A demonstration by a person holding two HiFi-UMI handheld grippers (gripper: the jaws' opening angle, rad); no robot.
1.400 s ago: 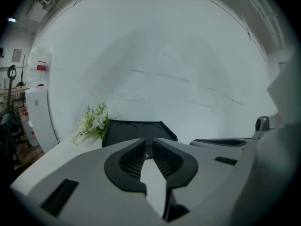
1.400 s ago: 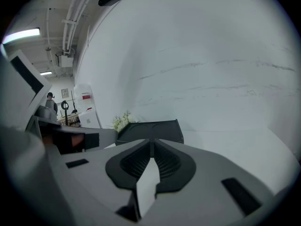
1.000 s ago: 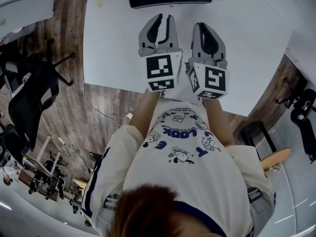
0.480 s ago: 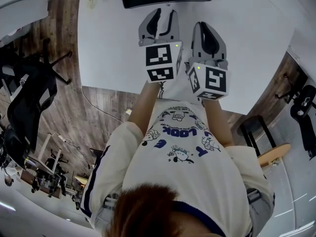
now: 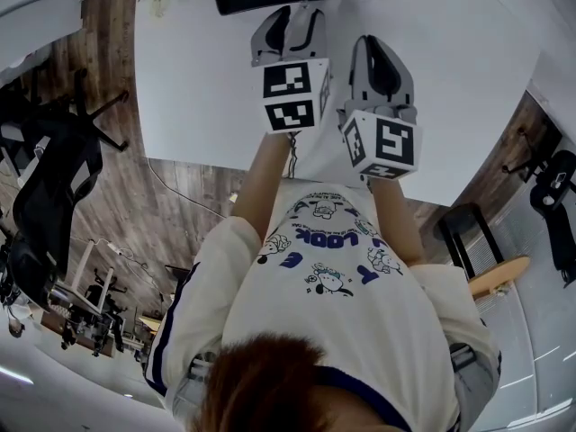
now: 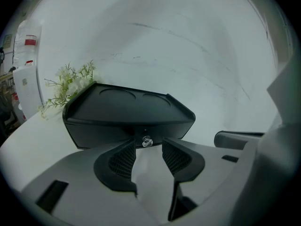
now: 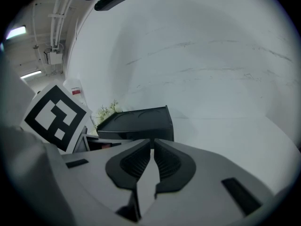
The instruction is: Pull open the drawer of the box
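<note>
Fingers [image 6: 123, 160] of the left gripper [image 6: 147, 148] stood spread, having just been opening. The small clear knob [image 6: 147, 141] of the drawer [image 6: 101, 132] showed in the gap at their tips, and neither pad pressed on it. The drawer looked shut, its front flush in the black box [image 6: 127, 108], whose flat lid bore two shallow round dents. The box stood on the white worktop [image 6: 197, 65], towards the side away from the person and straight ahead of the left gripper. A sprig of small white flowers [image 6: 69, 83] lay just beside the box's left corner. The right gripper [image 7: 153, 147] hung beside the left one, a little further back from the box. Its fingers [image 7: 135, 165] were closed together with barely a slit and nothing between them. The left gripper's cube with square markers [image 5: 292, 95] faced the head camera. Past the worktop's edge lay a wood-plank floor [image 5: 126, 196] with a black chair [image 5: 54, 174] on it.
</note>
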